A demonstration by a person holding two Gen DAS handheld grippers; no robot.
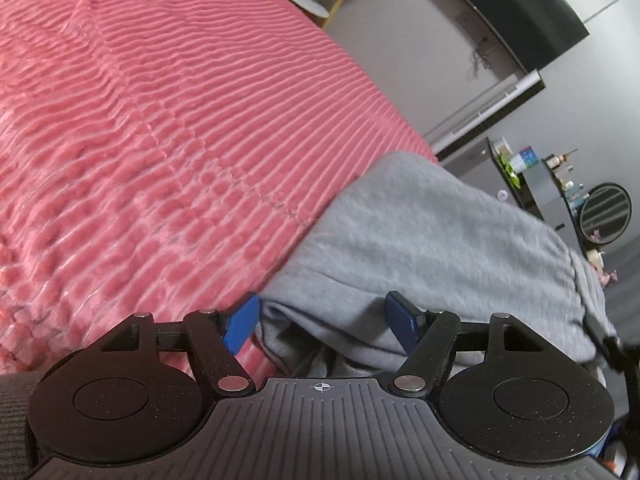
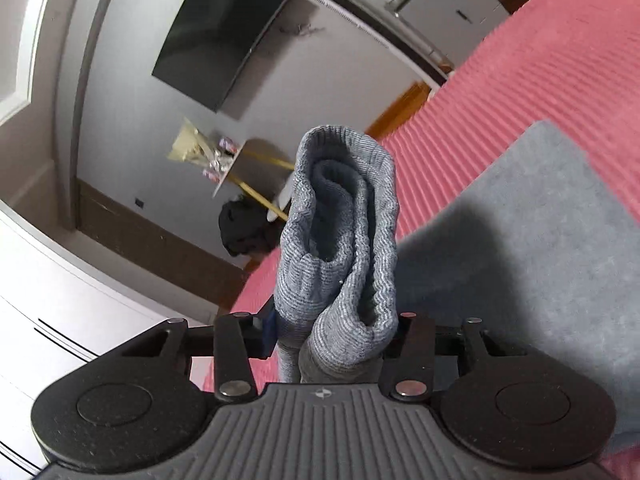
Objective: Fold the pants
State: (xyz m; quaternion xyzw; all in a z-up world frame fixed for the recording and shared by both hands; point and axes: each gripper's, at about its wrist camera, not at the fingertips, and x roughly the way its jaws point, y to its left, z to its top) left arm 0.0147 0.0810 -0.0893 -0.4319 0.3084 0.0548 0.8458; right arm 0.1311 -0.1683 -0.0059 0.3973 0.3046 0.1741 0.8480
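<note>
Right gripper (image 2: 334,338) is clamped on the ribbed cuff of the soft grey fleece pants (image 2: 520,248), lifted above the pink ribbed bedspread (image 2: 500,92). Left gripper (image 1: 322,322) stands wide around a bunched fold (image 1: 420,240), apparently not pinching. Fabric is light, limp, non-slippery; hold at hems. Both grippers angle low over the bedspread.

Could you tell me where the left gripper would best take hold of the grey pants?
Probably the bunched edge of the grey pants lying between the open left gripper fingers, approached straight ahead; folds there give thickness, while the flat panel beyond offers nothing to pinch.
</note>
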